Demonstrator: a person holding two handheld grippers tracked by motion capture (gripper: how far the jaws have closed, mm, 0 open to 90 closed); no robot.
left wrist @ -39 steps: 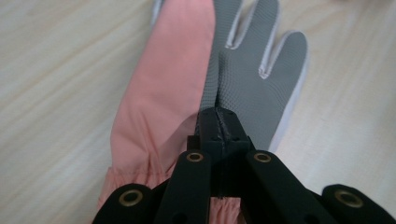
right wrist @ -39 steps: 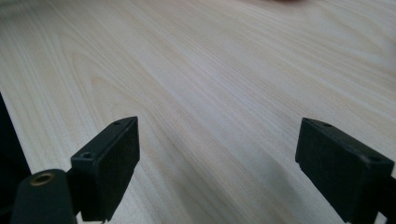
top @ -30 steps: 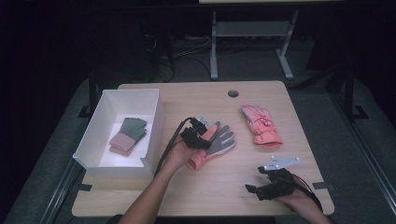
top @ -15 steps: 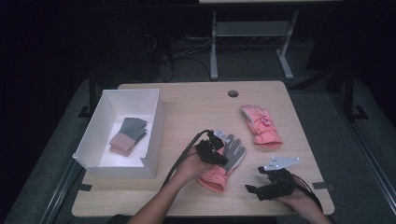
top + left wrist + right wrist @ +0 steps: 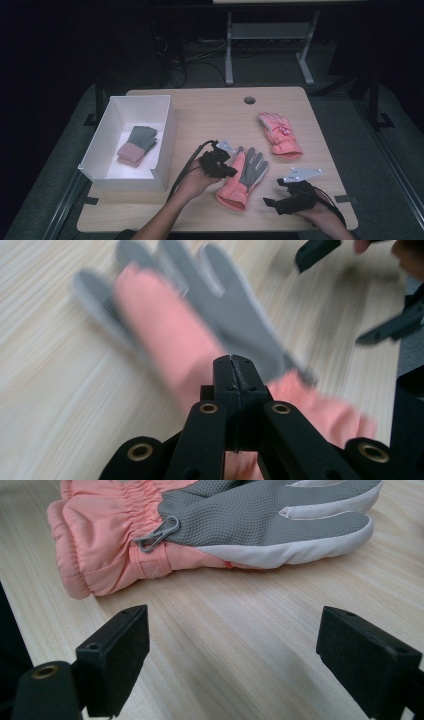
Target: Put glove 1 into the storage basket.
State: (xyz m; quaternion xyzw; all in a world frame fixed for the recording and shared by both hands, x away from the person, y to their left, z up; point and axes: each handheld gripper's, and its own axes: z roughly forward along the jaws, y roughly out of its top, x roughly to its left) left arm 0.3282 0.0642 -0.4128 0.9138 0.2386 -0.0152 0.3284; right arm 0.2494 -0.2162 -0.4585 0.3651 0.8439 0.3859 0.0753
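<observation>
Pink gloves (image 5: 246,175): two; folded pair, boxed.

You have no text, label, brand or number to read here; the small mark on the far glove (image 5: 280,132) is too blurred.

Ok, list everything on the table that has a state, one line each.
Left gripper: shut, nothing visibly between the jaws, over the near glove.
Right gripper: open, empty, facing the near glove.
Near glove: flat on the table, grey palm up.
Far glove: flat on the table, pink back up.
White box: open-topped, holding folded knit gloves.
</observation>
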